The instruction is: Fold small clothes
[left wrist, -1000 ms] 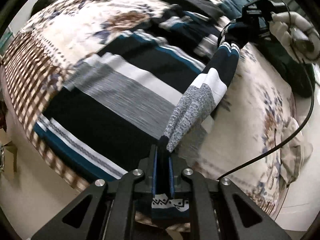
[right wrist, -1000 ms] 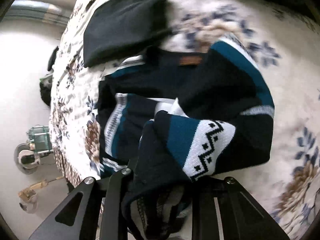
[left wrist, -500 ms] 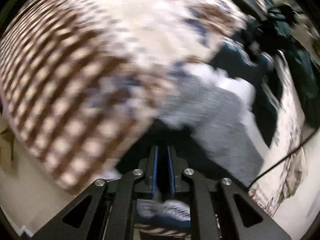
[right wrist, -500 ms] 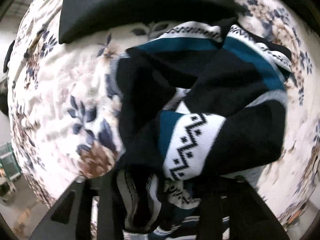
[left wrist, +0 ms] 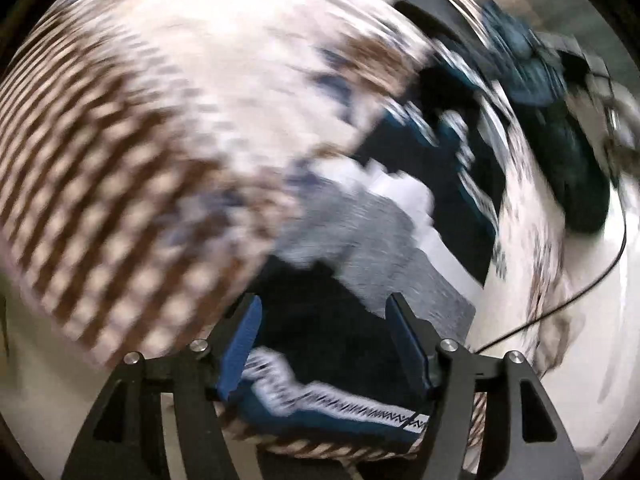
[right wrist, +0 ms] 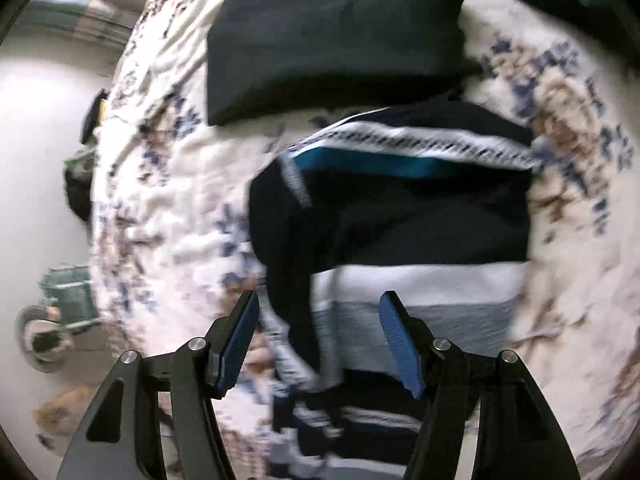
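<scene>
Sweater point(right wrist: 400, 216) on floral bedspread point(right wrist: 168, 216), beside black garment point(right wrist: 332, 36); both claws released.

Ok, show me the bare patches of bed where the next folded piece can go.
Bare floral bedspread lies left of the striped sweater, below the black folded garment. A second patch sits right of the sweater. It is crowded behind: the black garment nearly meets the sweater's top edge. Both tongs, left and right, stand open over the sweater.
</scene>
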Action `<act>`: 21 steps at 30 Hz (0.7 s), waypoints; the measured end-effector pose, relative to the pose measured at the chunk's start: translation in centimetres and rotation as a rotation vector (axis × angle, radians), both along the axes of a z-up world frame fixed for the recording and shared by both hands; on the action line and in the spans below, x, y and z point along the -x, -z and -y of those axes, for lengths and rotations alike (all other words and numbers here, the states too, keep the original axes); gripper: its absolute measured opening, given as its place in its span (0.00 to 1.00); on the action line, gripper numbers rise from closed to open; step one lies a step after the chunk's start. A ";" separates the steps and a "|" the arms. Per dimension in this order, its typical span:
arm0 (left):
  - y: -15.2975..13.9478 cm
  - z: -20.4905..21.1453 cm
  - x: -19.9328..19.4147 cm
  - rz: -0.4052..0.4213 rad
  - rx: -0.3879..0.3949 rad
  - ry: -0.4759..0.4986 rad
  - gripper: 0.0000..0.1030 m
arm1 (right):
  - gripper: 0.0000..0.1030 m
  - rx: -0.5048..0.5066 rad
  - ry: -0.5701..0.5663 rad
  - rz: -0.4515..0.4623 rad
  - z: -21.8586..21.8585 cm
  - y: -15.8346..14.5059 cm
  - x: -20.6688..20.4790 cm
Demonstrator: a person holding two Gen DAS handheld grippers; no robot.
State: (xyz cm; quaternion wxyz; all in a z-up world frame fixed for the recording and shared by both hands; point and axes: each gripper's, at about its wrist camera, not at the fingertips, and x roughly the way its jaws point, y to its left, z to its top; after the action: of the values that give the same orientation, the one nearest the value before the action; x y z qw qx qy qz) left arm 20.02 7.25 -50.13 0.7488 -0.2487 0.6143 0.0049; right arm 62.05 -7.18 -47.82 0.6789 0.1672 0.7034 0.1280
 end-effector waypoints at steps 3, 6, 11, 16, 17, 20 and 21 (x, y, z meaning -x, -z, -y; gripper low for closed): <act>2.1 3.8 -2.0 -0.022 -0.043 0.104 0.60 | 0.63 0.035 -0.012 -0.007 -0.1 1.2 -1.5; 4.0 6.1 -3.0 -0.054 -0.110 0.177 0.60 | 0.63 0.045 -0.039 -0.008 -1.9 2.3 -2.5; 5.0 6.3 -3.3 -0.063 -0.191 0.187 0.28 | 0.63 -0.141 -0.133 -0.111 -7.3 4.7 -2.2; 4.8 4.5 -2.9 -0.049 -0.155 0.138 0.11 | 0.63 -0.071 -0.085 -0.017 -5.3 2.8 -2.6; 4.7 4.2 -2.7 -0.047 -0.146 0.130 0.10 | 0.63 -0.024 -0.083 0.002 -4.8 2.7 -2.7; 4.0 3.2 -2.1 -0.043 -0.125 0.095 0.09 | 0.55 0.037 -0.055 -0.014 -3.4 3.9 -3.1; 3.6 2.8 -1.8 -0.038 -0.116 0.079 0.08 | 0.27 0.026 -0.044 -0.027 -3.2 4.4 -3.2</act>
State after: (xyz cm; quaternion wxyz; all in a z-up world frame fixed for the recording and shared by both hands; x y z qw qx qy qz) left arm 21.86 4.43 -53.76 0.7499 -0.1802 0.6363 0.0158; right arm 65.25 -3.98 -52.19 0.6687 0.1446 0.7175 0.1313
